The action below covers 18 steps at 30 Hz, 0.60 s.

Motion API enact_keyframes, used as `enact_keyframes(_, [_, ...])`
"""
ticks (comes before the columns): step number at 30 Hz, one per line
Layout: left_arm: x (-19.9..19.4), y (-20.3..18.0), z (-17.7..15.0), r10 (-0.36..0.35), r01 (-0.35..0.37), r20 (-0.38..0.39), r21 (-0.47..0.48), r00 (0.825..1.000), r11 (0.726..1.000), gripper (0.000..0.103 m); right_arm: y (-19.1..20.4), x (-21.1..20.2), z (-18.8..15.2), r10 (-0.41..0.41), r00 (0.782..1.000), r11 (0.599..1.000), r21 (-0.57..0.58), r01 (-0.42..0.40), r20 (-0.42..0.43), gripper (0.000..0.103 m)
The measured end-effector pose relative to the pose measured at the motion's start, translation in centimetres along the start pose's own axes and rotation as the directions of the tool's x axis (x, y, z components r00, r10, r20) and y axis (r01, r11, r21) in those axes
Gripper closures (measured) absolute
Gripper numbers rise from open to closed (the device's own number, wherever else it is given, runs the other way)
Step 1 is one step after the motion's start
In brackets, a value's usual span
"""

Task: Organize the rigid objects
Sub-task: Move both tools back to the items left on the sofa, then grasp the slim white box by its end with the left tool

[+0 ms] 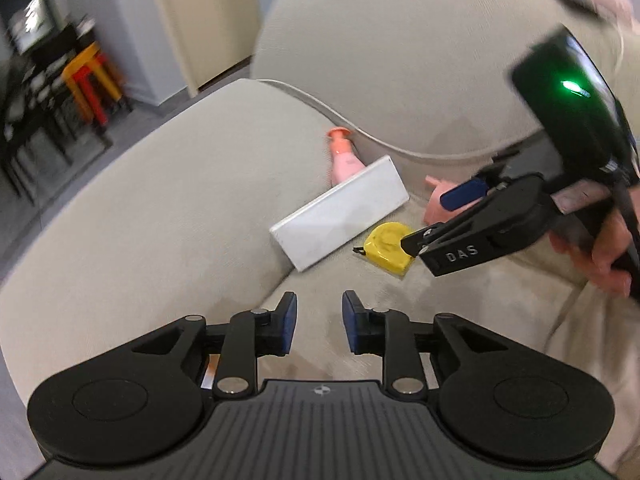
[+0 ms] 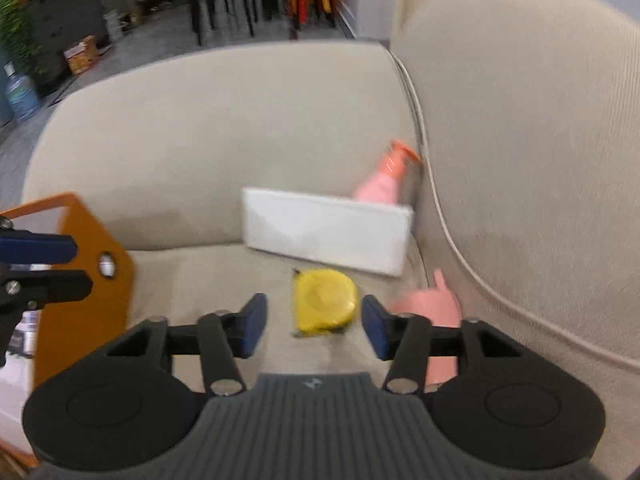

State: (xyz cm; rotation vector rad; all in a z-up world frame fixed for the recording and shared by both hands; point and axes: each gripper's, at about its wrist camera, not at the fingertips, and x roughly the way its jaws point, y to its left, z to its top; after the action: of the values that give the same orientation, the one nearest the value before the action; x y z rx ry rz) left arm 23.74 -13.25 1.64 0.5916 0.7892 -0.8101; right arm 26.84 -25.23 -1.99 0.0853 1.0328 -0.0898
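Note:
A yellow tape measure lies on the beige sofa seat; it also shows in the left wrist view. My right gripper is open, its jaws either side of the tape measure, just above it. Behind it a white flat box leans against the armrest, also in the left wrist view. A pink pump bottle lies behind the box. A pink object lies to the right. My left gripper is open and empty, nearer the seat's front.
An orange container stands at the left of the right wrist view. The sofa backrest rises on the right and the armrest on the left. Stools and dark furniture stand on the floor beyond.

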Motion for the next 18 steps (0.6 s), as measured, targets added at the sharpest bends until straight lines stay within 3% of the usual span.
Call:
enact_keyframes(4, [2.8, -0.6, 2.1, 0.009, -0.006, -0.023, 0.117, 1.000, 0.993, 0.063, -1.3, 3.3, 0.7, -0.005, 0.997, 1.000, 0.017, 0.006, -0.074, 0.040])
enact_keyframes(9, [6.4, -0.3, 4.8, 0.000, 0.007, -0.033, 0.222, 0.999, 0.975, 0.051, -3.0, 4.4, 0.7, 0.072, 0.995, 0.996, 0.058, -0.068, -0.069, 0.040])
enact_keyframes(18, [13.0, -0.7, 7.2, -0.050, 0.104, -0.143, 0.395, 0.988, 0.913, 0.042, -3.6, 5.9, 1.4, 0.122, 0.983, 0.991, 0.078, -0.112, -0.136, 0.051])
